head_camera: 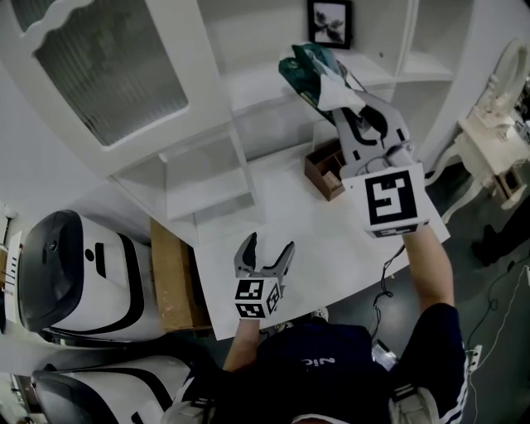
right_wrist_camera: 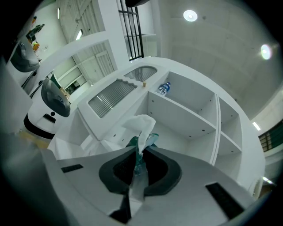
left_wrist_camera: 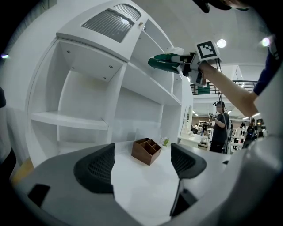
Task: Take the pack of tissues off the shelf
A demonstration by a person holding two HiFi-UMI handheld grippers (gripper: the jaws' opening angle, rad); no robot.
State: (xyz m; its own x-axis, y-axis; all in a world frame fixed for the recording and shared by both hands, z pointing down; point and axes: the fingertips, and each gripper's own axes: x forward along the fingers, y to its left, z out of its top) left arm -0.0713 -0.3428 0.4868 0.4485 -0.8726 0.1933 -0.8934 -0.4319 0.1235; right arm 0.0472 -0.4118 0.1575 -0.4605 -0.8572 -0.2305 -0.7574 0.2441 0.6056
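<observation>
The tissue pack [head_camera: 305, 69] is dark green with a white tissue sticking out of it. My right gripper [head_camera: 335, 101] is shut on it and holds it in the air in front of the white shelf unit [head_camera: 248, 91]. In the right gripper view the pack [right_wrist_camera: 140, 152] is pinched between the dark pads, with the white tissue [right_wrist_camera: 140, 125] above them. The left gripper view shows the pack [left_wrist_camera: 164, 62] held high, beside a shelf board [left_wrist_camera: 150, 84]. My left gripper [head_camera: 265, 251] hangs open over the white table [head_camera: 331, 248] with nothing between its fingers [left_wrist_camera: 95, 170].
A brown wooden organizer [head_camera: 325, 170] stands on the table under the raised pack. A framed picture [head_camera: 330, 22] sits on an upper shelf and a water bottle [right_wrist_camera: 163, 88] on another. White-and-black machines [head_camera: 66, 273] and a wooden crate [head_camera: 170, 286] stand at left. A person [left_wrist_camera: 219, 126] stands far behind.
</observation>
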